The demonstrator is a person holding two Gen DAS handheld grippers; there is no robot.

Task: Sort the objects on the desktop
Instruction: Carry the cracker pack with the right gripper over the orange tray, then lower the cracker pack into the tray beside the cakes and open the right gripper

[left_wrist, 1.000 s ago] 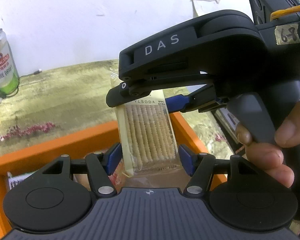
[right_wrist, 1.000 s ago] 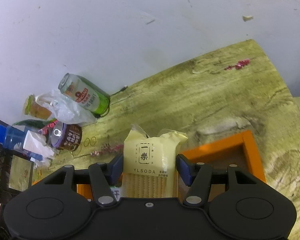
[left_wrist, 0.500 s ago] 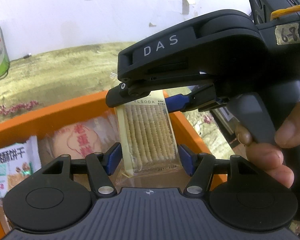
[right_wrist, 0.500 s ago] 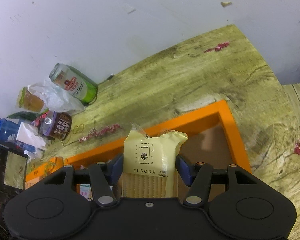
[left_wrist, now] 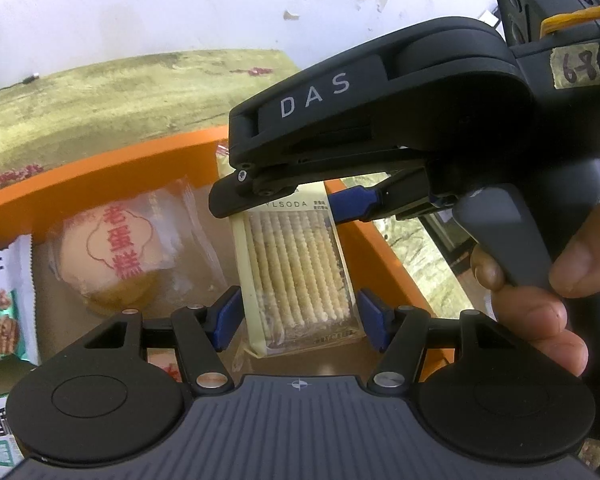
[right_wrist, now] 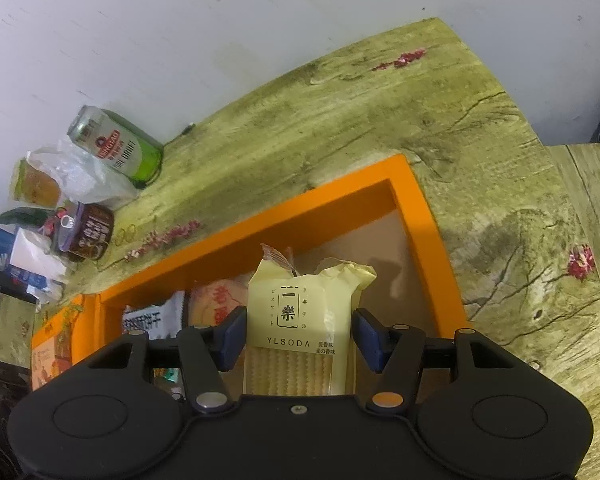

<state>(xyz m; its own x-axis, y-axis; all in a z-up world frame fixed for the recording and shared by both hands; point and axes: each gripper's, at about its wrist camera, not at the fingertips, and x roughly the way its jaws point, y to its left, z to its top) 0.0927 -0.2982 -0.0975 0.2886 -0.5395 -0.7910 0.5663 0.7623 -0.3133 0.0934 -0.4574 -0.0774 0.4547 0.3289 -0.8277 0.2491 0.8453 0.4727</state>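
My left fingers (left_wrist: 231, 314) sit narrow around the lower end of the cracker packet (left_wrist: 296, 276), the blue pads closing on its 2 long edges as far as I can see from the left wrist view. The packet hangs tilted over the orange box (left_wrist: 100, 176), just beside the wrapped egg cake (left_wrist: 112, 248) lying inside it, with a walnut biscuit bag (left_wrist: 0, 300) at the box's left end. My right gripper (left_wrist: 328, 206) reaches in from the right, gripped by my hand (left_wrist: 540, 292), its blue pad at the packet's printed top. From the right wrist view, my right fingers (right_wrist: 367, 338) hold the yellow YLSODA end of the packet (right_wrist: 300, 316) between them, above the box's open corner (right_wrist: 416, 208). On the worktop (right_wrist: 380, 112) well beyond stand a green beer can (right_wrist: 116, 144), a plastic bag (right_wrist: 80, 176) and a small brown tin (right_wrist: 92, 232).
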